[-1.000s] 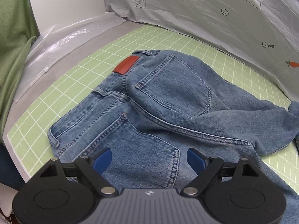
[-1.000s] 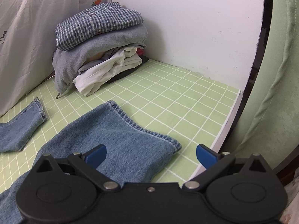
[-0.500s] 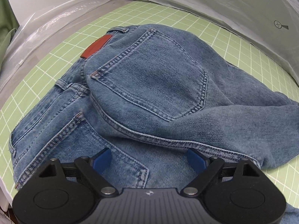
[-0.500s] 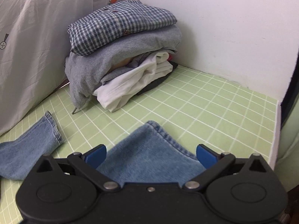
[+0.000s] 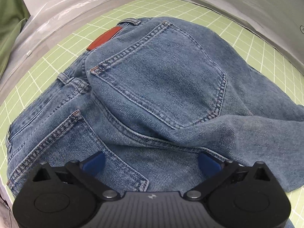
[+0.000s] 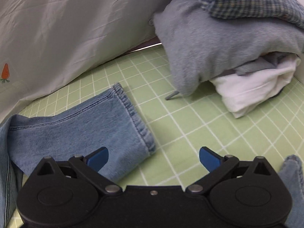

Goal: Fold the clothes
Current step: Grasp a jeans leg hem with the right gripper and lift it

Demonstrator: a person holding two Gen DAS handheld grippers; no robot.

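Left hand-held gripper (image 5: 151,162) hangs low over the seat of the jeans (image 5: 155,87), jaws spread wide, blue fingertips (image 5: 94,162) either side of the denim below the back pockets, nothing clamped. The jeans lie back-side up on the green grid mat (image 5: 237,32) covering the tabletop, red-brown waist patch (image 5: 104,38) pointing toward the far left edge. Right hand-held gripper (image 6: 153,158) is just as wide open and empty, hovering over a hemmed jeans leg (image 6: 85,127) lying near the grey curtain (image 6: 76,28). In the far right corner sits a pile of folded clothes (image 6: 237,43), plaid shirt (image 6: 247,0) on top.
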